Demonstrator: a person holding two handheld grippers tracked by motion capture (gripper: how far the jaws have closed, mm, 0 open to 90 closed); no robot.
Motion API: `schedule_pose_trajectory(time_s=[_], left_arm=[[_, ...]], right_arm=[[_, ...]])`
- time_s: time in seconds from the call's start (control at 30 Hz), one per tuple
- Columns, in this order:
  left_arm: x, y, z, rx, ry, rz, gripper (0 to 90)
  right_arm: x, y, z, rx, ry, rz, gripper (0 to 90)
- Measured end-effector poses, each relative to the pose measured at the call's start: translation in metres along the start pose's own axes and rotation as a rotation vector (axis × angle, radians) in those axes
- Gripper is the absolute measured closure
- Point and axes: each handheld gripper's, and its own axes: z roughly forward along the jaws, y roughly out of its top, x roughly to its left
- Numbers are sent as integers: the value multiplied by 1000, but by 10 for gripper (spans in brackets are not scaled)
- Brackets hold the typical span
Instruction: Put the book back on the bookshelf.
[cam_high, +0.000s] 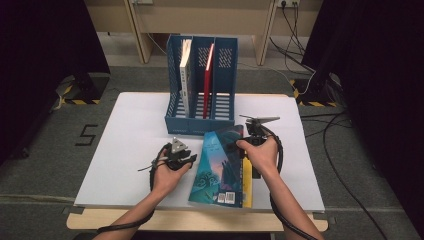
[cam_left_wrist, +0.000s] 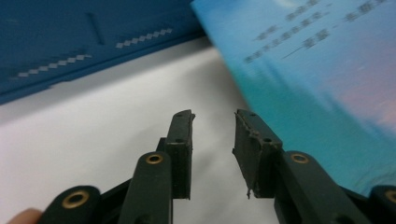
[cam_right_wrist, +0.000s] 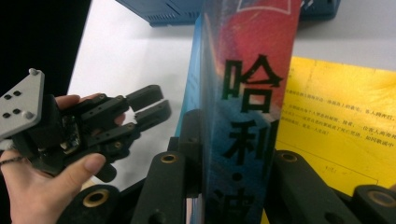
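The thick teal-covered paperback book (cam_high: 220, 167) sits tilted at the front of the white table (cam_high: 135, 145), on a flat yellow book (cam_high: 247, 182), its spine clamped between the right gripper (cam_right_wrist: 233, 154) jaws. Just beside it, the left gripper (cam_left_wrist: 214, 135) hangs over bare tabletop, jaws apart, nothing between them. Behind stands the blue plastic file rack (cam_high: 200, 122), holding a white book (cam_high: 185, 75) and a red book (cam_high: 208, 80) upright

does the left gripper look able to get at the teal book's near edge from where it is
Probably yes. The left gripper is open just beside the teal book, with bare table between them; the right gripper grips the book's spine.
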Motion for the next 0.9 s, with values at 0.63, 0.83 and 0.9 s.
schedule_pose_trajectory(time_s=[0.63,0.83,0.9], left_arm=[[80,-32,-66,-59,136,-25,535],[89,-52,-69,-68,156,-79,507],[90,-55,-69,-68,160,-83,506]], right_arm=[[16,4,-40,-148,24,-101,751],[23,7,-45,-179,29,-128,751],[25,7,-46,-189,32,-131,751]])
